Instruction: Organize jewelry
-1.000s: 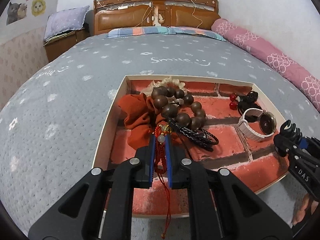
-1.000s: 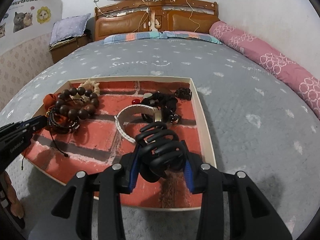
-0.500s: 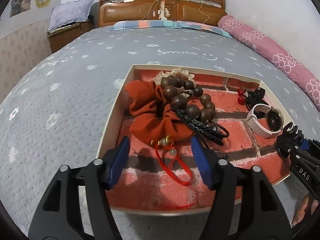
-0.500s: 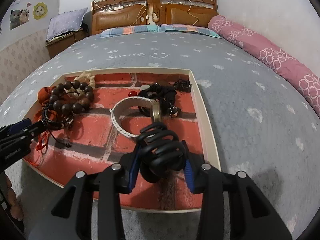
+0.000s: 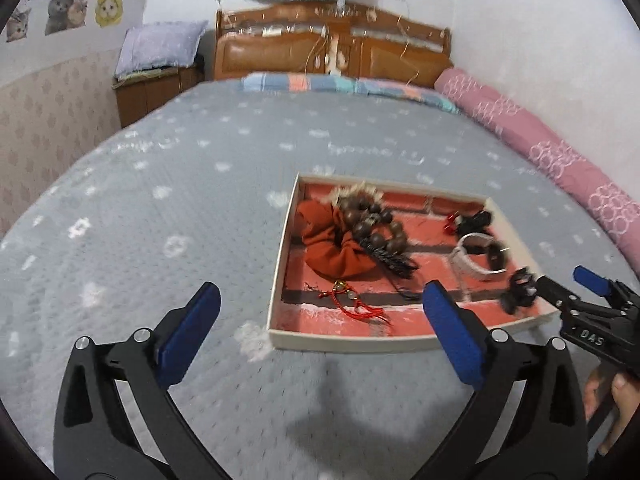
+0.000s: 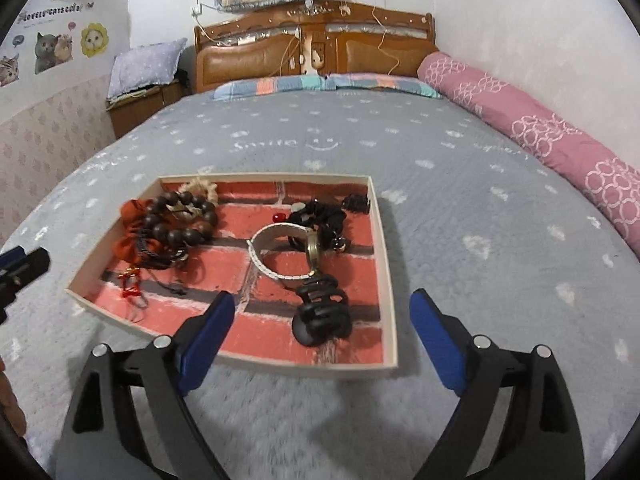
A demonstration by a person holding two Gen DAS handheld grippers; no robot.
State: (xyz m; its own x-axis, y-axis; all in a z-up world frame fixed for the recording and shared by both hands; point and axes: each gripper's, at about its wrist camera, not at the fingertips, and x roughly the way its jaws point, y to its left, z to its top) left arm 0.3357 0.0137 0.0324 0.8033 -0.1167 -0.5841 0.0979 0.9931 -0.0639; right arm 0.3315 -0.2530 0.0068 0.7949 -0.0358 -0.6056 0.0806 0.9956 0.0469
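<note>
A brick-patterned tray lies on the grey bedspread. My left gripper hangs before its near left corner, jaws opening wide with nothing between them. The red cord charm lies loose on the tray floor. My right gripper is at the tray's near right corner, jaws opening. The black hair claw rests in the tray just ahead of them, untouched. Also in the tray are a wooden bead bracelet, an orange scrunchie and a white-strap watch.
A pink bolster runs along the right wall, and a wooden headboard stands at the far end. A nightstand with a pillow stands at the back left. A person's hand holds the right gripper's handle.
The left gripper let go of the red charm and the right let go of the hair claw. Both opened wide and pulled back and up from the tray.
</note>
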